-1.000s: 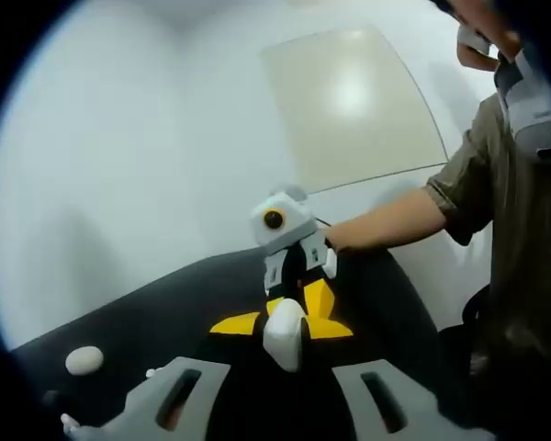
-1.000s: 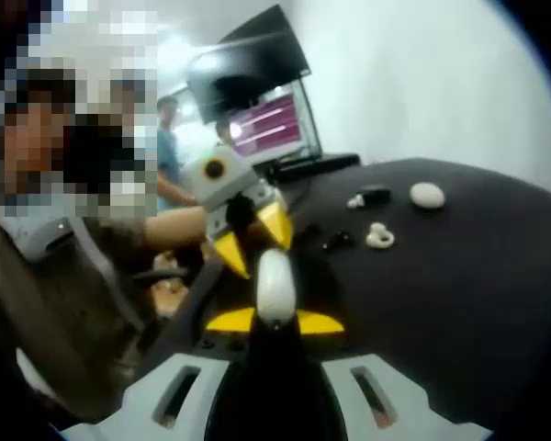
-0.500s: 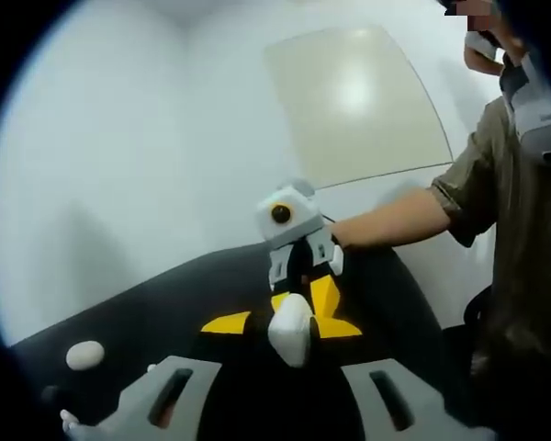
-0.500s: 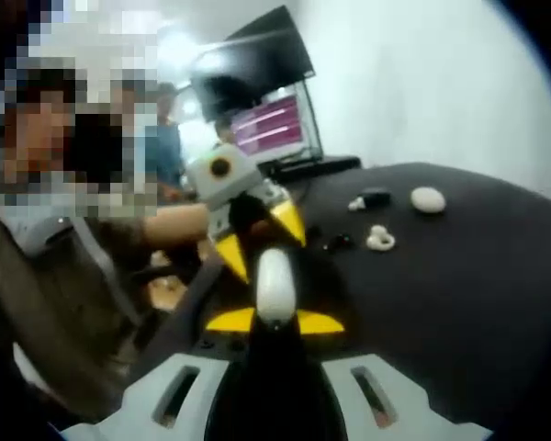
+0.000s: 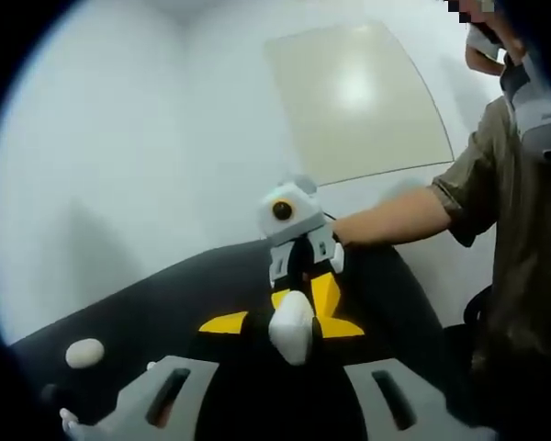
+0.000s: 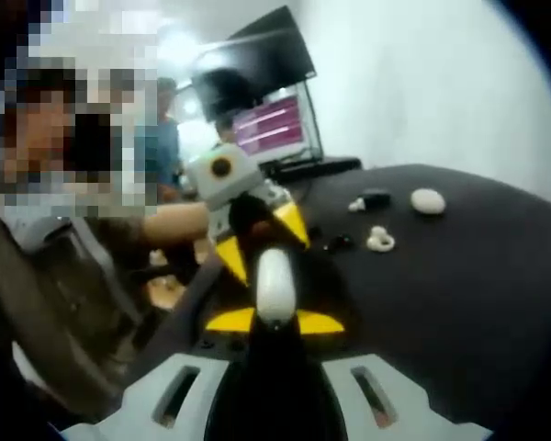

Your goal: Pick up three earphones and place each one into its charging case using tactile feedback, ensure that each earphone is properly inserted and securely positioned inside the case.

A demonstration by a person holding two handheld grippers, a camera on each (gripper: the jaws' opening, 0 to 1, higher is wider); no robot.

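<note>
Left gripper view: left gripper (image 5: 280, 323), yellow-tipped jaws closed on a white charging case (image 5: 291, 326) held above the black table (image 5: 165, 312); the right gripper (image 5: 300, 276) faces it from the far side, its jaws meeting the same case; whether it clamps the case or a small earphone against it cannot be told. A closed white case (image 5: 84, 353) lies far left on the table, with a small white earphone (image 5: 69, 423) at the near-left edge. A person's forearm (image 5: 395, 220) and olive sleeve (image 5: 482, 175) occupy the right. Right gripper view: right gripper (image 6: 275, 320), jaws drawn in around the narrow white case (image 6: 275, 285), seen edge-on; the left gripper (image 6: 253, 241) stands opposite, just beyond. On the table (image 6: 459, 294), far right: an oval white case (image 6: 427, 198), a black case with a white earphone beside it (image 6: 369, 197), a white open case or earphone pair (image 6: 379, 239), a small dark item (image 6: 338, 243); contents too blurred to itemise. A monitor (image 6: 257, 101) stands at the back. Progress, as a judgement: one insertion or lid check is in hand; how many earphones are seated cannot be confirmed, and loose pieces suggest work remains.
</note>
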